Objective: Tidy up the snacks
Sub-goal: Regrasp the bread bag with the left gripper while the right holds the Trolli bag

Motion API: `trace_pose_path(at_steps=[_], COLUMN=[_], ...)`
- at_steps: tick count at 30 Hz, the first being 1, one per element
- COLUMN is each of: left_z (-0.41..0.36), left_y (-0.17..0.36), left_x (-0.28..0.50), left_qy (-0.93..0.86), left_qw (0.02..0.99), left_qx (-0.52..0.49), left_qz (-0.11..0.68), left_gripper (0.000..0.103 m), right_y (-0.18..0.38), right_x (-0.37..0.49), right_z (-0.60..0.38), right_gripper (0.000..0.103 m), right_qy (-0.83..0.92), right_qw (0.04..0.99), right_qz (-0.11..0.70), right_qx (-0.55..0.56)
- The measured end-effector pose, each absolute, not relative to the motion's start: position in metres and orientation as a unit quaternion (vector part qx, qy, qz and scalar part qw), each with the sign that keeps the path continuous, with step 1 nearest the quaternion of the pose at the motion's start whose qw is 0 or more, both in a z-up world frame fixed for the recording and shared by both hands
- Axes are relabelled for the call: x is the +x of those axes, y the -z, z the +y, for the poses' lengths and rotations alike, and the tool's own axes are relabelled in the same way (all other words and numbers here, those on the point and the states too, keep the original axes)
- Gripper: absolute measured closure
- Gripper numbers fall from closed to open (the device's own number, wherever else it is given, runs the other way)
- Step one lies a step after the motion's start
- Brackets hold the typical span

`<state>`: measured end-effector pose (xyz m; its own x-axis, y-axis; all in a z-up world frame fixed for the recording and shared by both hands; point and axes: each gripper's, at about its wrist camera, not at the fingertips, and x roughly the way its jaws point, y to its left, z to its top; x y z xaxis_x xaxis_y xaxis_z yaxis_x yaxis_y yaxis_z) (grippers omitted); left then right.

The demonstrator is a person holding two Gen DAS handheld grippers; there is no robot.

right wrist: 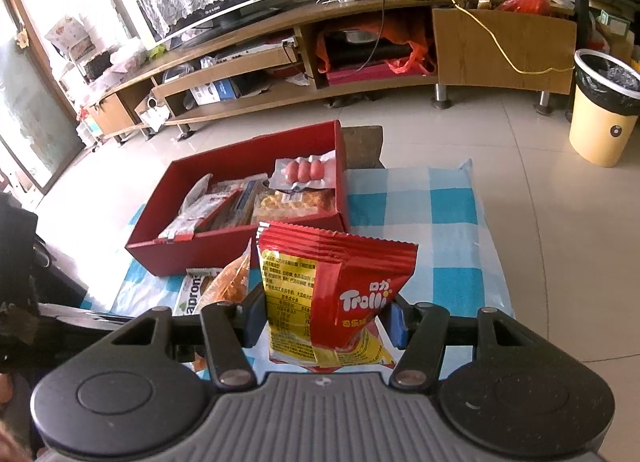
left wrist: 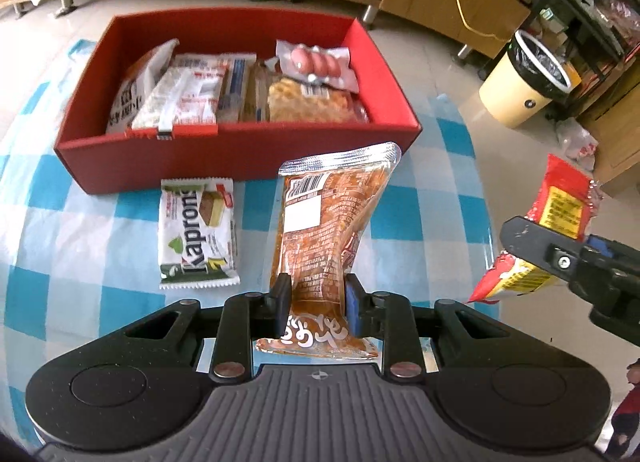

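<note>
My left gripper [left wrist: 317, 294] is shut on an orange-brown snack pouch [left wrist: 326, 218], pinching its lower part and holding it upright above the checked cloth. My right gripper [right wrist: 326, 322] is shut on a red Trolli bag [right wrist: 332, 286], also raised; that bag [left wrist: 560, 206] shows at the right edge of the left wrist view. Beyond both stands a red box [left wrist: 240, 150] with several snack packs, a sausage pack [left wrist: 320, 62] on top at its right end. A white and green Kapron wafer pack [left wrist: 196, 230] lies flat in front of the box.
The blue and white checked cloth [right wrist: 432, 222] covers a low table on a tiled floor. A cream waste bin [right wrist: 604, 118] stands to the right. A long wooden TV stand [right wrist: 360, 62] runs along the back.
</note>
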<state>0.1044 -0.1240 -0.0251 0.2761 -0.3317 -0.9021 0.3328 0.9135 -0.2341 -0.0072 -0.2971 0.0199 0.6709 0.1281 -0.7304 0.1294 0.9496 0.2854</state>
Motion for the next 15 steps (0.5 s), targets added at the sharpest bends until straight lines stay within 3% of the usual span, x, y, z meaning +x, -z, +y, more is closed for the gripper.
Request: trace_pose_path(at_steps=[6, 9, 15], left_z=[-0.121, -0.120, -0.117], left_y=[0.013, 0.006, -0.002], left_x=[0.109, 0.112, 0.119], left_qy=[0.210, 0.210, 0.212], left_qw=[0.808, 0.813, 0.820], left_qx=[-0.007, -0.010, -0.015], left_qz=[0.551, 0.543, 0.531], left_gripper=[0.068, 0.076, 0.077], right_y=[-0.025, -0.030, -0.033], right_x=[0.003, 0.010, 0.025], right_z=[-0.292, -0.290, -0.285], right_gripper=[0.049, 0.049, 0.049], right_qy=[-0.008, -0.011, -0.015], right_qw=[0.903, 0.906, 0.909], right_qz=[0.396, 0.387, 0.378], right_qx=[0.165, 0.169, 0.177])
